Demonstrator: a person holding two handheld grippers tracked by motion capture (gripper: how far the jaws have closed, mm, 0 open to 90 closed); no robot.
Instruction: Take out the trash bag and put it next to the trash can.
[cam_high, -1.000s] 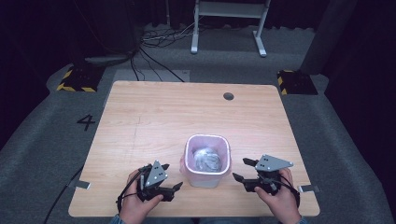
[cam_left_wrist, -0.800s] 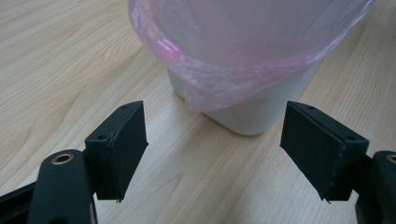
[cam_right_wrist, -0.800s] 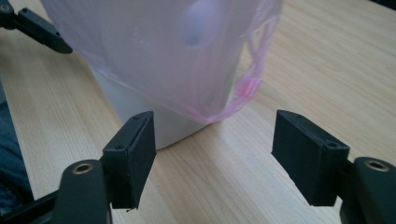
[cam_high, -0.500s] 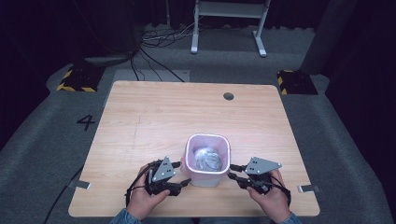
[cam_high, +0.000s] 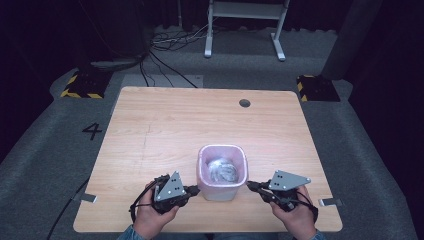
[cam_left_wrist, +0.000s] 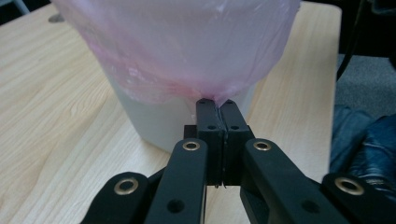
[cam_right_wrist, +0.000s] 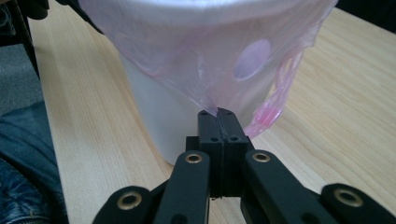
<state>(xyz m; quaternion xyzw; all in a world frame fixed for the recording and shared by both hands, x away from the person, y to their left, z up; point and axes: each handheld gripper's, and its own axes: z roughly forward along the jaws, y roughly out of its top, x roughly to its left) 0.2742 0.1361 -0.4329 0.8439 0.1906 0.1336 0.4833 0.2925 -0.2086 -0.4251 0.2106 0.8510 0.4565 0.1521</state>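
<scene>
1. Two sets of jaws are pressed fully together, and each pinches a fold of the pink bag liner (cam_left_wrist: 187, 51) at its lower hem.
2. Your left gripper (cam_left_wrist: 216, 106) holds the hem where it hangs down over the side of the white bin (cam_left_wrist: 154, 116); the plastic gathers to a point right at the jaw tips.
3. Your right gripper (cam_right_wrist: 218, 115) holds the hem on the opposite side of the bin, where the film likewise draws down to a point at the tips. Just beside that pinch, a looped handle of the liner (cam_right_wrist: 275, 100) dangles free, with a round cut-out above it.
4. Seen from the high view, your left gripper (cam_high: 192, 190) sits against the bin's left wall and your right gripper (cam_high: 251, 186) against its right wall, with your hands behind them at the near edge.
5. Liner plastic is folded over the bin's rim (cam_high: 222, 148), and crumpled clear plastic (cam_high: 222, 170) lies inside.
6. Upright on the wooden bench (cam_high: 165, 130), the bin stands near the front edge, roughly midway between left and right.
7. Far across the bench, a round cable hole (cam_high: 244, 103) sits near the back edge.
</scene>
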